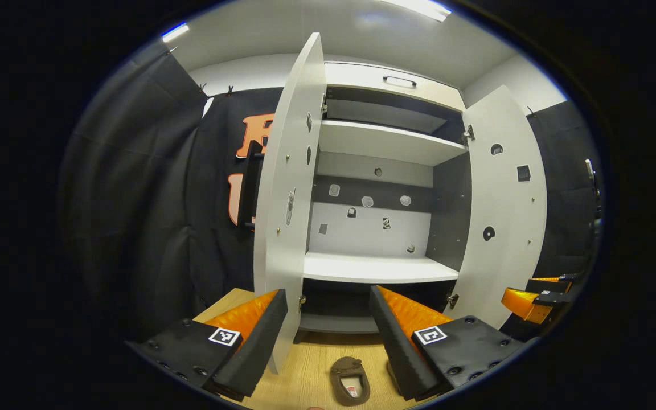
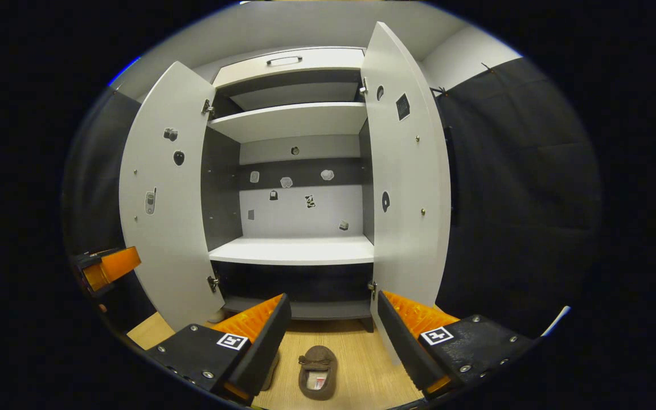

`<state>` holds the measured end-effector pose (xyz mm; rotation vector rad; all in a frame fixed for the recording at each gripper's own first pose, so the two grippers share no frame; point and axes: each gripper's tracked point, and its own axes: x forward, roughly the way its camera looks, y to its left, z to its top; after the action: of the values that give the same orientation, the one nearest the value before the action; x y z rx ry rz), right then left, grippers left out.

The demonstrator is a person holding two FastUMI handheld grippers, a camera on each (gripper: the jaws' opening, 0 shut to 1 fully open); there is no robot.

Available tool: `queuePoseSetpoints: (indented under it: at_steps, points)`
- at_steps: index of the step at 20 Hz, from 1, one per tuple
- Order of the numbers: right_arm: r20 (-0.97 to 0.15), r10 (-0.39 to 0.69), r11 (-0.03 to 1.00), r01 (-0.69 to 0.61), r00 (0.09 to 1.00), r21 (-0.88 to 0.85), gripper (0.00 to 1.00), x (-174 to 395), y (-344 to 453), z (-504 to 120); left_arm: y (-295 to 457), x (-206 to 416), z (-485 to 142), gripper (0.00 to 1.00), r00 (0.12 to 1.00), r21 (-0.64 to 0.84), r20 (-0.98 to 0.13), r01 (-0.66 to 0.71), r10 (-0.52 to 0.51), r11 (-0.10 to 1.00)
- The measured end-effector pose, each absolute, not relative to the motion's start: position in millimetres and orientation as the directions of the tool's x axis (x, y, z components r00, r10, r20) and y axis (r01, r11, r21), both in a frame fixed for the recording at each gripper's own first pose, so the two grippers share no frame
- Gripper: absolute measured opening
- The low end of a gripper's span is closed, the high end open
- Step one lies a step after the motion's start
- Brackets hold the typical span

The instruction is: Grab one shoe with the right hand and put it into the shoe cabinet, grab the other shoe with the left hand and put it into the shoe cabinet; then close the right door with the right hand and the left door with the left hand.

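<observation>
Both doors stand open, shoes on the floor.
The left gripper (image 1: pixel 328 336) and right gripper (image 2: pixel 331 336) are held spread (nothing pinched); a brown shoe (image 2: pixel 318 372) lies before the shoe cabinet (image 2: pixel 294 250).

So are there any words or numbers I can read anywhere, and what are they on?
No text can be read.
Label inside the shoe: too blurred.
Stickers inside the cabinet: small pictures, too small to make out.
Square markers on the left tongs and right tongs: black-and-white patterns, no words.
</observation>
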<state>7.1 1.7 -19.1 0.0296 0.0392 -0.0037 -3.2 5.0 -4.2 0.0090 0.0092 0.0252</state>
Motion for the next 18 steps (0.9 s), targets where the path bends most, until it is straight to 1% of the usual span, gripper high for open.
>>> queuePoseSetpoints:
  at_steps: [8,9,10,13,14,15,16,17,18]
  points:
    - [-0.179,0.014,1.0,-0.011,0.984,0.013,0.94,21.1,9.4,-91.1,10.9,-3.4,-13.6,0.95,0.999,0.014,-0.022,-0.038,0.038,0.999]
    - [-0.189,0.016,1.0,-0.016,0.982,0.002,0.95,22.7,11.5,-99.8,12.6,-3.3,-15.0,0.94,0.999,0.014,-0.026,-0.04,0.041,0.999]
    - [-0.204,0.014,1.0,-0.018,0.979,-0.017,0.94,25.3,11.8,-110.8,13.6,-3.2,-16.4,0.95,0.999,0.015,-0.029,-0.043,0.044,0.999]
    - [-0.288,0.019,0.999,-0.032,0.957,-0.042,0.93,34.8,15.1,-161.6,18.9,-3.8,-19.1,0.95,0.998,0.02,-0.035,-0.052,0.053,0.998]
    - [-0.324,0.017,0.999,-0.032,0.946,-0.041,0.9,37.6,14.7,-181.2,21.5,-2.9,-19.6,0.95,0.998,0.021,-0.034,-0.056,0.056,0.998]
    - [-0.359,0.014,0.999,-0.032,0.933,-0.044,0.84,41.3,15.3,-200.2,23.6,-2.4,-19.1,0.95,0.998,0.023,-0.034,-0.061,0.061,0.998]
    - [-0.392,0.013,0.999,-0.032,0.92,-0.043,0.79,44.7,14.9,-219.4,26.7,-3.4,-19.2,0.95,0.997,0.027,-0.033,-0.067,0.068,0.997]
    - [-0.427,0.015,0.999,-0.033,0.904,-0.037,0.71,47.4,16.1,-238.1,28.7,-3.4,-19.4,0.95,0.997,0.028,-0.034,-0.074,0.075,0.997]
    - [-0.458,0.019,0.999,-0.036,0.889,-0.028,0.68,51.6,18.0,-255.8,30.3,-3.8,-19.9,0.96,0.996,0.03,-0.035,-0.08,0.081,0.996]
